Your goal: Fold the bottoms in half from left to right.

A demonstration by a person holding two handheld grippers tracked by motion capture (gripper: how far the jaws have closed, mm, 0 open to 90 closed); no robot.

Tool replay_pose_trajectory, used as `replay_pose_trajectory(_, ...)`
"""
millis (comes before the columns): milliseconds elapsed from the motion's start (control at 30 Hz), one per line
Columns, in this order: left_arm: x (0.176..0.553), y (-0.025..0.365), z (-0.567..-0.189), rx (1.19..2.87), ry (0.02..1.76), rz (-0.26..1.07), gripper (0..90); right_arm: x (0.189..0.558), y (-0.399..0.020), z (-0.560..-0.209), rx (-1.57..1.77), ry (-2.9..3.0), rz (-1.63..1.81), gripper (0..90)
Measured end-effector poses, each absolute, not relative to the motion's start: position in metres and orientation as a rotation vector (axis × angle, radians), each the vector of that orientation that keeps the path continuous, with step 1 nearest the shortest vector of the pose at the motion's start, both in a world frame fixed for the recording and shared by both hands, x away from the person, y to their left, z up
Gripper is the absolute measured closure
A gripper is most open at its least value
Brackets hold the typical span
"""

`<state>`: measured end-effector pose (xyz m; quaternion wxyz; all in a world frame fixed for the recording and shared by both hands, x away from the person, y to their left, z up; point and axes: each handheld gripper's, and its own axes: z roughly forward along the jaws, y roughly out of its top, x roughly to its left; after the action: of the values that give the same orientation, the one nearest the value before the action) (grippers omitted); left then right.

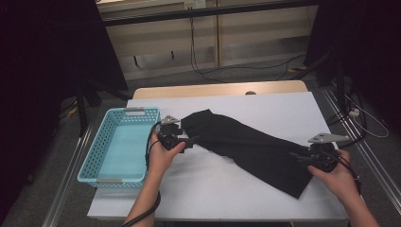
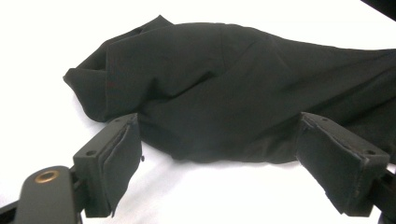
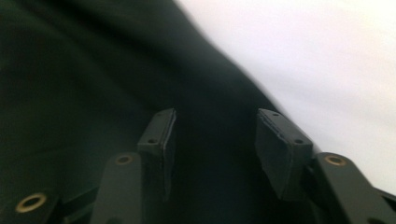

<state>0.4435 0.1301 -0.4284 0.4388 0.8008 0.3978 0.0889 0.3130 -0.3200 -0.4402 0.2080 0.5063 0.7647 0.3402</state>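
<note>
The left gripper [image 2: 219,154] has its jaws spread wide, nothing pinched, just before the bunched end of a long black fabric garment [image 1: 246,146]. The right gripper [image 3: 212,140] hovers parted over the other end (pads not pressing). The garment lies diagonally on the white table [image 1: 279,109], beside a turquoise perforated plastic basket [image 1: 118,146].

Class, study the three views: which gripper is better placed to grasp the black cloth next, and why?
Probably the left gripper: its open fingers frame the bunched edge of the black cloth. The right gripper hangs open over flat fabric, with no fold between its fingers.
</note>
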Motion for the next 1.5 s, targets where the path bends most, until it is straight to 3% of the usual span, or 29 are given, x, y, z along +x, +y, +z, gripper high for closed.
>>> replay_pose_trajectory(233,0.443,0.131,-0.429,1.994,0.982,0.224,14.5,0.307,-0.278,-0.445,1.326,2.252,1.042,39.9)
replay_pose_trajectory(533,0.442,0.133,-0.428,2.006,0.979,0.249,14.3,0.305,-0.247,-0.454,1.261,2.314,1.036,40.5)
replay_pose_trajectory(633,0.442,0.133,-0.427,2.007,0.979,0.253,14.3,0.304,-0.240,-0.452,1.241,2.309,1.061,43.5)
replay_pose_trajectory(833,0.441,0.133,-0.426,2.008,0.979,0.255,14.2,0.299,-0.223,-0.452,1.152,2.365,1.088,66.8)
replay_pose_trajectory(933,0.440,0.134,-0.425,2.003,0.979,0.260,14.2,0.297,-0.213,-0.452,1.111,2.395,1.083,67.3)
replay_pose_trajectory(1167,0.438,0.136,-0.425,2.009,0.980,0.260,14.2,0.300,-0.200,-0.459,1.077,2.399,1.057,55.2)
replay_pose_trajectory(1500,0.438,0.138,-0.426,2.001,1.002,0.276,14.4,0.307,-0.198,-0.462,1.027,2.366,1.020,69.5)
